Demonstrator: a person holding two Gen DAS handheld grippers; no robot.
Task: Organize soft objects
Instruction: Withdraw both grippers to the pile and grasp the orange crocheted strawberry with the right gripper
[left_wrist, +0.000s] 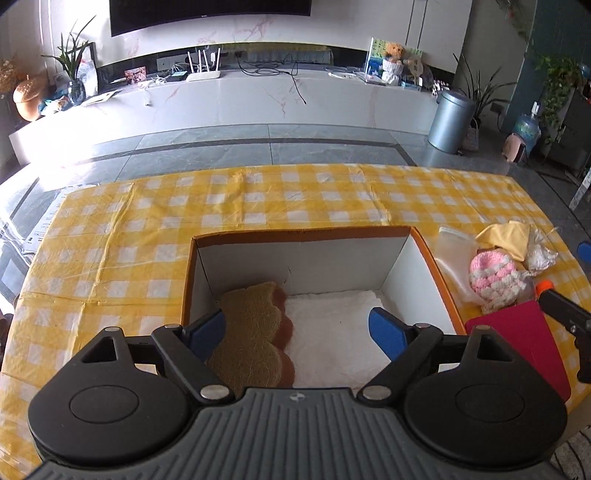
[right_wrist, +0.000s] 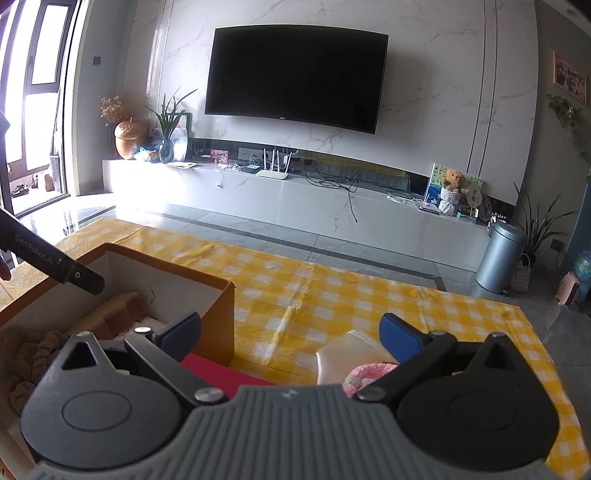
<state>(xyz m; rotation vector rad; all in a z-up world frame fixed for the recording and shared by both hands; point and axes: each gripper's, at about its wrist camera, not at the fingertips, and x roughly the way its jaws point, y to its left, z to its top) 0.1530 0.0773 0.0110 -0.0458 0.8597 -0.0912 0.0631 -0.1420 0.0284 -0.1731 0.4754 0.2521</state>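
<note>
Left gripper (left_wrist: 297, 330) hangs over the open box (left_wrist: 424, 240), jaws spread, empty. Inside lie a tan loofah pad (left_wrist: 251, 332) and white cloth (left_wrist: 332, 332). Right gripper (right_wrist: 290, 338), released, is over a pink knitted item (right_wrist: 364, 374), possibly a scrubber, beside the box's right wall.

"GenRoboAI" is printed on the left gripper (right_wrist: 55, 264).

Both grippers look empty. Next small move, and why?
Probably lower the open right gripper onto the pink knitted piece just below it. It lies outside the box, which already holds the tan sponge, and the left gripper hovers open over the box.
</note>
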